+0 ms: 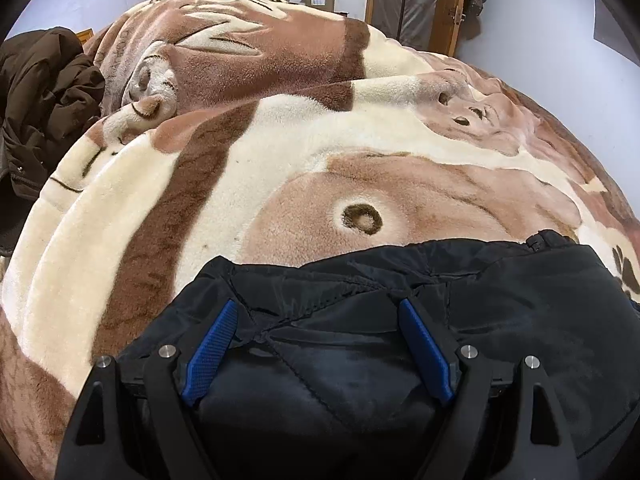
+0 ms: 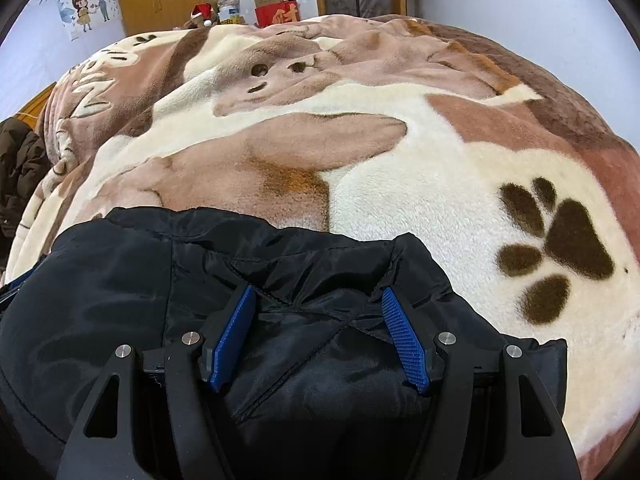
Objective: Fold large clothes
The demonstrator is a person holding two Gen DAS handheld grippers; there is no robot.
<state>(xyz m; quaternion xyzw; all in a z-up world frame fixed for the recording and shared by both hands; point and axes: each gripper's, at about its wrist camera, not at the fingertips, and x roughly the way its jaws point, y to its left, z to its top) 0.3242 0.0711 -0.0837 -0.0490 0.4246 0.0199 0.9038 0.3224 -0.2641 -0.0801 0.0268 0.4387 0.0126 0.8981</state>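
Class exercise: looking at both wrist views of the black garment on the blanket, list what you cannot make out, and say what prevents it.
- Black garment: its type and near part, cut off by the lower edge and covered by the left gripper.
- Right wrist view: the garment's near side, hidden behind the right gripper.
- Dark brown coat: cut off by the left edge.
- Wall poster: text too small.

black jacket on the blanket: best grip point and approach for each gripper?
Grip the black jacket along its far stitched edge, one gripper toward each end. Come from above and the near side, as the left gripper and right gripper already sit, jaws open astride puffy fabric. That hem gives a firm ridge; the padded middle would only bunch.
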